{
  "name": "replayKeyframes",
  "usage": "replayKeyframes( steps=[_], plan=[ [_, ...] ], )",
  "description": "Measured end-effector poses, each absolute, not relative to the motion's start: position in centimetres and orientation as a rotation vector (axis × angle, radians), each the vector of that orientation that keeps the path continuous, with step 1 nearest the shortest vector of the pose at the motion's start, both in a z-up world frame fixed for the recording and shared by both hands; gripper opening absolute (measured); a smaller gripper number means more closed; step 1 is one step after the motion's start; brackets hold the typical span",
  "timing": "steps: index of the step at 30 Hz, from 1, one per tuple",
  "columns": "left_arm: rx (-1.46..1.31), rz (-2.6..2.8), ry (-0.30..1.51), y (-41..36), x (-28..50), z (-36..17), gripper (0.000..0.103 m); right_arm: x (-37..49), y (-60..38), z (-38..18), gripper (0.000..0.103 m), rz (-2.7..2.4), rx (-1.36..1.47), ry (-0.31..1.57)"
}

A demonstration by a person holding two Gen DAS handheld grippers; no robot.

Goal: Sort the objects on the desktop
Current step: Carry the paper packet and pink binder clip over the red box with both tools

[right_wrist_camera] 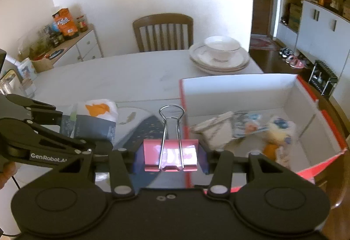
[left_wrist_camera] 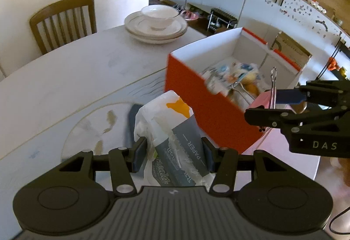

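Note:
My left gripper (left_wrist_camera: 174, 153) is shut on a tissue pack (left_wrist_camera: 175, 141), white and grey with an orange patch, held just left of the orange box (left_wrist_camera: 196, 106). The pack also shows in the right wrist view (right_wrist_camera: 94, 119). My right gripper (right_wrist_camera: 170, 160) is shut on a pink binder clip (right_wrist_camera: 170, 157) with wire handles, held over the box's near left edge (right_wrist_camera: 186, 130). The clip and right gripper (left_wrist_camera: 282, 101) show at the right in the left wrist view. Several small packets (right_wrist_camera: 251, 128) lie in the box.
A stack of white plates with a bowl (right_wrist_camera: 219, 53) stands at the table's far side near a wooden chair (right_wrist_camera: 163, 32). A dark flat object (right_wrist_camera: 144, 130) lies on the table between the grippers. A sideboard with jars and boxes (right_wrist_camera: 61, 36) is at far left.

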State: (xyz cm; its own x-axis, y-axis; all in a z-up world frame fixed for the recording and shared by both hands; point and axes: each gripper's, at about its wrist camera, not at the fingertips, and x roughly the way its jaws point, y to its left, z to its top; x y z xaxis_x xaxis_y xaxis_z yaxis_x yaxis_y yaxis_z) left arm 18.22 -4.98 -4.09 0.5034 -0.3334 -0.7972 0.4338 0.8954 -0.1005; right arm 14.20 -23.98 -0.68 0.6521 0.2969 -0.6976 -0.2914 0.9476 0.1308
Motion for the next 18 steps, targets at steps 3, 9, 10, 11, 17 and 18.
replayKeyframes(
  steps=[3, 9, 10, 11, 17, 18],
  plan=[
    [0.122, -0.480, 0.925, -6.8, 18.4, -3.6, 0.052, 14.2, -25.7, -0.5, 0.048, 0.320, 0.007, 0.781],
    [0.138, -0.506, 0.905, -11.0, 18.8, -2.9, 0.052, 14.5, -29.4, -0.6, 0.048, 0.289, 0.012, 0.772],
    [0.143, -0.509, 0.901, -11.7, 18.9, -2.8, 0.052, 14.6, -30.1, -0.6, 0.048, 0.284, 0.012, 0.770],
    [0.147, -0.513, 0.900, -12.3, 18.9, -2.7, 0.052, 14.7, -30.8, -0.6, 0.048, 0.280, 0.010, 0.768],
    [0.171, -0.531, 0.889, -16.1, 19.5, -2.3, 0.052, 15.3, -34.3, -0.7, 0.048, 0.252, 0.008, 0.751],
    [0.178, -0.535, 0.887, -16.8, 19.6, -2.3, 0.052, 15.5, -34.9, -0.7, 0.048, 0.248, 0.007, 0.748]
  ],
)
